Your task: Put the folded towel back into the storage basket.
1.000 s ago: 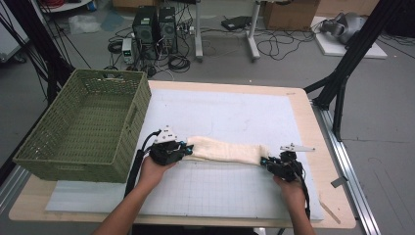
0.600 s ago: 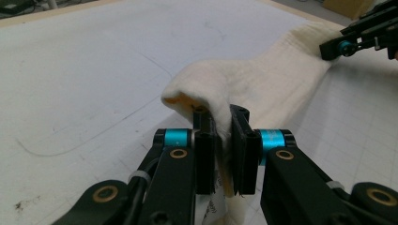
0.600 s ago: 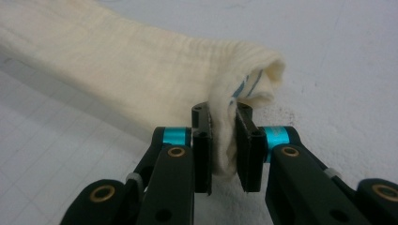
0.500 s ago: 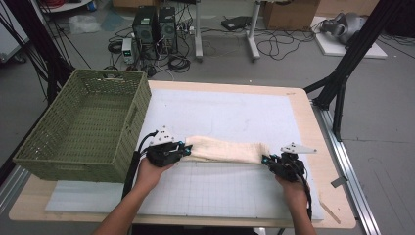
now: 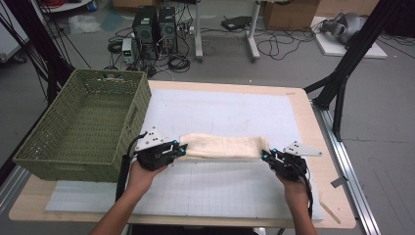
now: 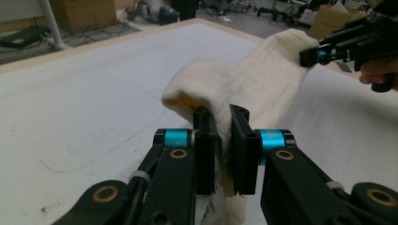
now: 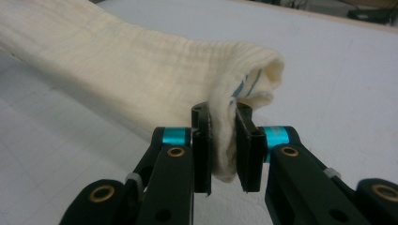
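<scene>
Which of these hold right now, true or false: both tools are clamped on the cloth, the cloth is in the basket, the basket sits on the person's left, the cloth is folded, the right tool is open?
1. Both tools grip the cloth. True: the left tool and the right tool each pinch one end.
2. The cloth lies in the basket. False: it stretches across the white mat between the tools.
3. The basket sits on the person's left. True.
4. The cloth is folded into a long strip. True.
5. The right tool is open. False: its jaws are shut on the cloth's edge.
</scene>
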Action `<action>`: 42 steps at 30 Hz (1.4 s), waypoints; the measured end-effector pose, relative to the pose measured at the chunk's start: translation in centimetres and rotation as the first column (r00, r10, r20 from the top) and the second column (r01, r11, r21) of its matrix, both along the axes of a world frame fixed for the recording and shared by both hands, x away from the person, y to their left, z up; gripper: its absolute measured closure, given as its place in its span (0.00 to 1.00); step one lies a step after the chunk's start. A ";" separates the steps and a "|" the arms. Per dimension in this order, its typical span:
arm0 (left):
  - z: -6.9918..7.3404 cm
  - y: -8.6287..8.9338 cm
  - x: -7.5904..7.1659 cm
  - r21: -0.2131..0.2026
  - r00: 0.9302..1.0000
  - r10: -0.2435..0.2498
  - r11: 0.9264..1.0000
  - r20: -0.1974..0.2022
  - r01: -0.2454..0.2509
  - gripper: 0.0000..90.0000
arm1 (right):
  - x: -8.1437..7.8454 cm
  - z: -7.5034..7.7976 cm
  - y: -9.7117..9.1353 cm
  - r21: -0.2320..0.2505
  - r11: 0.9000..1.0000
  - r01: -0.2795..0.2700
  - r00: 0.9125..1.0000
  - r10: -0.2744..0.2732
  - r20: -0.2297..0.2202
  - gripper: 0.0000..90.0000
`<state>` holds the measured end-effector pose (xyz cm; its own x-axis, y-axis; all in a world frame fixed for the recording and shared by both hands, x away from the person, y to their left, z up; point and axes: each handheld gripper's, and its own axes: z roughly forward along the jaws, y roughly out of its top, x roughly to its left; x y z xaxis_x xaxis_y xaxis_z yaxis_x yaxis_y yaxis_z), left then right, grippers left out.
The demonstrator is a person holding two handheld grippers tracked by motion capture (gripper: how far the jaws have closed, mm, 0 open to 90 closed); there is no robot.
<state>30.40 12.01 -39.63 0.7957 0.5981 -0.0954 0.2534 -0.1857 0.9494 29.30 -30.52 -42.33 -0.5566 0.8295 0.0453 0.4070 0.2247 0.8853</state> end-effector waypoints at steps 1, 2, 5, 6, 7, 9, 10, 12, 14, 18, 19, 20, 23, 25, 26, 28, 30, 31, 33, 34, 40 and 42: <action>0.4 0.4 -0.4 -0.011 1.000 -0.001 1.000 0.012 0.001 0.90 | -0.1 0.4 0.2 0.003 1.000 -0.017 0.999 0.017 0.027 0.88; 0.6 0.6 -0.5 -0.014 1.000 0.000 1.000 0.019 0.000 0.90 | -0.1 0.5 0.3 0.003 1.000 -0.025 0.999 0.025 0.037 0.88; 1.3 1.2 -0.9 -0.021 0.999 0.002 1.000 0.036 -0.001 0.90 | 0.0 1.0 0.7 0.004 0.999 -0.045 0.997 0.045 0.057 0.88; 1.3 1.2 -0.9 -0.021 0.999 0.002 1.000 0.036 -0.001 0.90 | 0.1 1.2 0.9 -0.002 0.999 -0.050 0.997 0.050 0.066 0.89; 1.7 1.5 -1.2 -0.028 0.999 0.004 1.000 0.048 -0.003 0.90 | 0.2 1.3 1.1 -0.004 0.998 -0.058 0.996 0.058 0.068 0.89; 2.1 1.8 -1.5 -0.027 0.998 0.005 1.000 0.062 -0.004 0.91 | 0.4 1.6 1.4 -0.003 0.998 -0.065 0.995 0.065 0.075 0.89; 2.2 1.9 -1.6 -0.028 0.998 0.005 1.000 0.068 -0.003 0.91 | 0.6 1.7 1.6 -0.005 0.998 -0.069 0.994 0.069 0.085 0.89; 2.5 2.2 -1.8 -0.032 0.997 0.009 0.999 0.077 -0.007 0.91 | 0.9 1.8 1.9 0.005 0.997 -0.074 0.993 0.073 0.094 0.90; 2.7 2.5 -2.0 -0.043 0.996 0.014 0.999 0.084 -0.010 0.91 | 1.1 2.1 2.2 -0.005 0.997 -0.081 0.991 0.082 0.104 0.89; 3.1 3.0 -2.4 -0.059 0.995 0.022 0.998 0.100 -0.016 0.91 | 1.5 2.8 2.7 -0.012 0.995 -0.094 0.986 0.095 0.134 0.90; 3.2 3.1 -2.5 -0.061 0.994 0.023 0.998 0.105 -0.016 0.91 | 1.6 3.1 2.8 -0.012 0.995 -0.098 0.985 0.098 0.140 0.90; 3.2 3.1 -2.5 -0.061 0.994 0.023 0.998 0.105 -0.016 0.91 | 1.8 3.3 2.9 -0.013 0.995 -0.100 0.984 0.100 0.145 0.90; 3.6 3.5 -2.7 -0.070 0.993 0.027 0.997 0.118 -0.019 0.91 | 2.3 3.8 3.1 0.004 0.994 -0.110 0.981 0.108 0.161 0.90; 4.0 3.9 -2.9 -0.075 0.990 0.034 0.997 0.135 -0.024 0.91 | 2.7 4.1 3.5 0.005 0.994 -0.113 0.981 0.111 0.160 0.90; 4.0 3.9 -2.9 -0.075 0.990 0.034 0.997 0.135 -0.024 0.91 | 2.9 4.3 3.7 -0.001 0.993 -0.115 0.980 0.114 0.165 0.90; 4.2 4.3 -3.0 -0.074 0.989 0.039 0.997 0.145 -0.028 0.91 | 3.3 4.8 4.3 -0.012 0.993 -0.121 0.977 0.121 0.174 0.90; 4.5 4.7 -3.1 -0.082 0.987 0.049 0.996 0.152 -0.037 0.91 | 3.4 5.0 4.4 -0.011 0.992 -0.122 0.977 0.122 0.176 0.90; 4.6 5.0 -3.1 -0.087 0.987 0.053 0.995 0.154 -0.040 0.91 | 3.6 5.4 4.7 -0.010 0.992 -0.126 0.975 0.126 0.182 0.90; 4.9 5.6 -3.3 -0.097 0.985 0.065 0.994 0.161 -0.050 0.91 | 4.3 6.0 5.5 -0.016 0.990 -0.138 0.972 0.139 0.191 0.90; 5.0 5.8 -3.3 -0.102 0.984 0.071 0.993 0.162 -0.054 0.91 | 4.6 6.2 5.7 -0.020 0.990 -0.142 0.970 0.143 0.194 0.90; 5.5 6.9 -3.6 -0.108 0.978 0.102 0.991 0.183 -0.083 0.91 | 6.3 7.3 7.5 -0.023 0.987 -0.157 0.965 0.159 0.207 0.90; 5.7 7.3 -3.7 -0.113 0.976 0.113 0.989 0.187 -0.093 0.91 | 6.8 7.7 8.0 -0.028 0.986 -0.166 0.962 0.168 0.216 0.90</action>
